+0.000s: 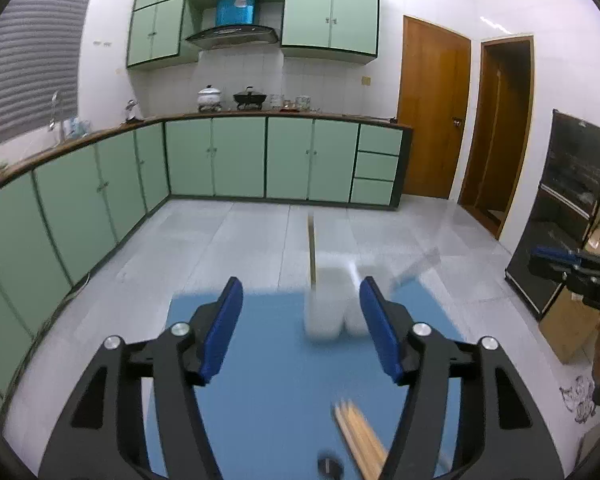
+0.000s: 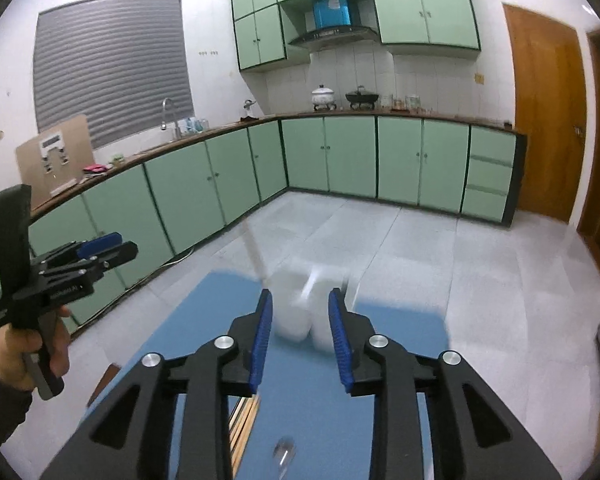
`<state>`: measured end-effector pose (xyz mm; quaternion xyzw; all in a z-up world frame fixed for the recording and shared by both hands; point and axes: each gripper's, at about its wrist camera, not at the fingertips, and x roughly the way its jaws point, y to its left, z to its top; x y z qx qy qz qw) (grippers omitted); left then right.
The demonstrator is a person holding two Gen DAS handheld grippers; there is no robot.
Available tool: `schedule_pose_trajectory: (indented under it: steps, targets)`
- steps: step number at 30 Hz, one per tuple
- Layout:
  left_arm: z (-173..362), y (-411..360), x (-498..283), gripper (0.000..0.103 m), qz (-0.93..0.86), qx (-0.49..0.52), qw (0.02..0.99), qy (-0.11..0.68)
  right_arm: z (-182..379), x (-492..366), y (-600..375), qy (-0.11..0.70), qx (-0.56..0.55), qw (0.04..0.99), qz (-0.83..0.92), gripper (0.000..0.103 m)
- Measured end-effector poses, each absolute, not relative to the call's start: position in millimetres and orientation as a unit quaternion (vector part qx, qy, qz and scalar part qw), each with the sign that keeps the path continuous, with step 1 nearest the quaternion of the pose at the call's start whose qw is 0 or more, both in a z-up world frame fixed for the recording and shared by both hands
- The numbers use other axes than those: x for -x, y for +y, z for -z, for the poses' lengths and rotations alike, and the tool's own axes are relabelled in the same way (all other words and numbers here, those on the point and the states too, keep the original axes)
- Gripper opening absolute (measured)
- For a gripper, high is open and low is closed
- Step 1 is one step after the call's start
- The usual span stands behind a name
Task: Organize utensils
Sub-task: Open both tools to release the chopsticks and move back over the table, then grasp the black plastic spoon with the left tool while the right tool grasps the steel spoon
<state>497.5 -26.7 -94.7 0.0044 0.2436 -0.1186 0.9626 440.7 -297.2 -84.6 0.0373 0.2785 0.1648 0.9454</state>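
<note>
The right gripper (image 2: 300, 336) hung with its fingers (image 2: 260, 344) parted and empty above a blue counter (image 2: 312, 400), blurred white holders (image 2: 312, 312) beyond them, chopsticks (image 2: 242, 424) and a spoon (image 2: 283, 454) lying nearer.

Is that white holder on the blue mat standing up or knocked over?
Upright: the white holder stands on the blue mat, with a wooden stick poking up from it.

Green base cabinets (image 1: 236, 156) wrapping the corner, matching wall cabinets (image 2: 424, 8) above, range hood (image 1: 232, 35), white pot (image 2: 323, 95) beside black wok (image 2: 362, 98), shuttered window (image 2: 112, 64), wooden door (image 1: 432, 112), pale tiled floor (image 2: 480, 280)
</note>
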Motion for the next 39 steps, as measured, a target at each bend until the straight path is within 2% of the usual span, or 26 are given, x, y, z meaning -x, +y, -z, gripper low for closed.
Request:
schedule_pose_trajectory:
  steps: [3,7,9,11,15,25,29,31,32,33,35,36,39]
  targets:
    - [145.2,-22.0,-433.0,0.066,0.095,-0.009,0.962,0.256,145.4,-379.1,-287.9,0.294,-0.031,0.943,-0.154,0.035]
    - [227.3,-31.1,-377.0,0.066,0.087,-0.003,0.941,0.327,223.0,-337.1,-274.8,0.360,-0.022,0.922,-0.141,0.036]
    - [266.1,-42.1,-366.2,0.062,0.104,0.008,0.920,0.377,241.7,-329.6,-272.4,0.385,-0.038,0.912,-0.138,0.036]
    - [287.7,-48.4,-362.0,0.061,0.099,0.003,0.913,0.396,250.6,-328.5,-271.3,0.401,-0.052,0.905,-0.130,0.036]
    - [315.7,-48.7,-367.3,0.058,0.093,0.015,0.901,0.423,269.7,-329.2,-272.2,0.402,-0.032,0.909,-0.108,0.036]
    - [325.4,-67.8,-382.3,0.057,0.078,-0.023,0.914,0.397,308.1,-343.1,-262.9,0.407,-0.025,0.907,-0.102,0.034]
    - [327.0,-70.5,-383.5,0.051,0.079,-0.023,0.917,0.390,311.1,-348.7,-265.9,0.393,-0.025,0.914,-0.100,0.025]
    - [328.6,-73.8,-381.6,0.044,0.079,-0.023,0.918,0.388,311.2,-350.1,-266.1,0.389,-0.024,0.916,-0.100,0.024]
    - [328.9,-75.7,-382.6,0.037,0.080,-0.021,0.918,0.387,311.6,-348.5,-265.8,0.386,-0.023,0.917,-0.099,0.023]
    - [328.1,-74.4,-382.5,0.025,0.083,-0.017,0.918,0.387,311.4,-347.9,-266.3,0.385,-0.022,0.917,-0.098,0.022]
    - [327.9,-75.0,-383.3,0.015,0.087,-0.012,0.917,0.389,311.2,-348.4,-267.9,0.385,-0.028,0.917,-0.098,0.015]
    - [327.9,-74.5,-383.3,0.012,0.089,-0.009,0.917,0.390,310.8,-348.2,-268.5,0.386,-0.030,0.917,-0.099,0.013]
    - [327.3,-73.4,-381.4,0.011,0.093,-0.007,0.915,0.392,309.5,-346.8,-267.7,0.387,-0.032,0.916,-0.100,0.008]
